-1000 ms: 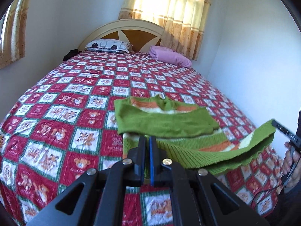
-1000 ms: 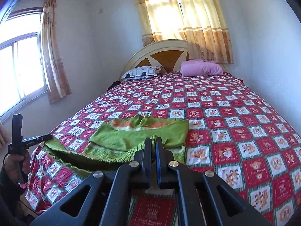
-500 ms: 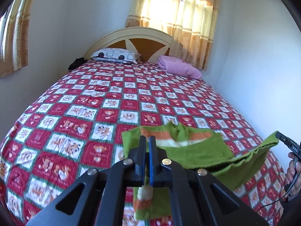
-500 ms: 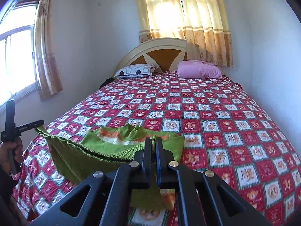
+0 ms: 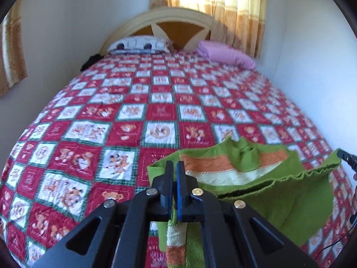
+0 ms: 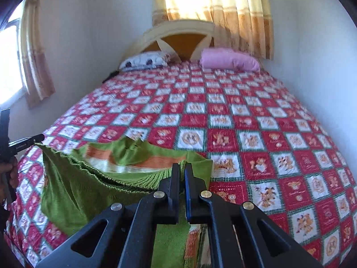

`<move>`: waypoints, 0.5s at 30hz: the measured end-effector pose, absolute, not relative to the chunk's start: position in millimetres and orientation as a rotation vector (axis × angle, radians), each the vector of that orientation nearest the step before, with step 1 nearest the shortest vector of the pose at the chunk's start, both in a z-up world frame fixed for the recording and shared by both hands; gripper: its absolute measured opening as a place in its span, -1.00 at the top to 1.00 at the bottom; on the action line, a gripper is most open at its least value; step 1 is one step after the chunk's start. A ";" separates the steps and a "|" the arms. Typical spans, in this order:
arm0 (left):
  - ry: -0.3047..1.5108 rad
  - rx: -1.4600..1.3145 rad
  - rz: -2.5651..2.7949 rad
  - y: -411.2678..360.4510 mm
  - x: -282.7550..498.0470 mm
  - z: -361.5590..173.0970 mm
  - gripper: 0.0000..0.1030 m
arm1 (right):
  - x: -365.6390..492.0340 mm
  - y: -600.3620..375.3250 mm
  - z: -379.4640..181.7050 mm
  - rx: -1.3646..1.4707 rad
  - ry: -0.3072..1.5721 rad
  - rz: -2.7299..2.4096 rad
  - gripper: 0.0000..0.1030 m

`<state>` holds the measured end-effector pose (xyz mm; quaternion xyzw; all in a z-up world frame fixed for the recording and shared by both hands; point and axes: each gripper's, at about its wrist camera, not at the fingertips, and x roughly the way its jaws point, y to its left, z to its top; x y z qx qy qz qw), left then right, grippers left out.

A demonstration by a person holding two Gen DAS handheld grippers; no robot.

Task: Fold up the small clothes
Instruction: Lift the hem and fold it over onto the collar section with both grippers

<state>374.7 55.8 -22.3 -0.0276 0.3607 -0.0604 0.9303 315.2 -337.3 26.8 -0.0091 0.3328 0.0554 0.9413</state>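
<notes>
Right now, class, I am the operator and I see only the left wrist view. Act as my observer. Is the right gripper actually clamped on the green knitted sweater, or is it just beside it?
Observer: Clamped. The right wrist view shows the right gripper shut on the ribbed hem of the green knitted sweater with orange and cream stripes.
Operator: What is carrying my left gripper?
Observer: A hand wraps around the handle of the left gripper at the left edge of that view.
Operator: What is on the wall beyond that hand?
Observer: A bright window, next to the beige curtain.
</notes>
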 end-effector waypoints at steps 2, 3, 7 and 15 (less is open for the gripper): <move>0.762 -0.039 -0.104 50.7 389.0 -40.1 0.93 | 339.2 -341.2 5.7 -0.014 0.727 0.104 0.95; 0.785 -0.010 -0.093 46.4 397.0 -52.5 0.91 | 351.5 -343.2 -5.7 -0.007 0.754 0.104 0.95; 0.802 -0.008 -0.032 49.2 403.2 -66.8 0.56 | 388.1 -354.3 -43.7 0.038 0.835 0.116 0.90; 0.784 0.045 -0.065 51.5 387.7 -69.7 -0.28 | 382.1 -385.2 -61.6 0.095 0.837 0.098 -0.04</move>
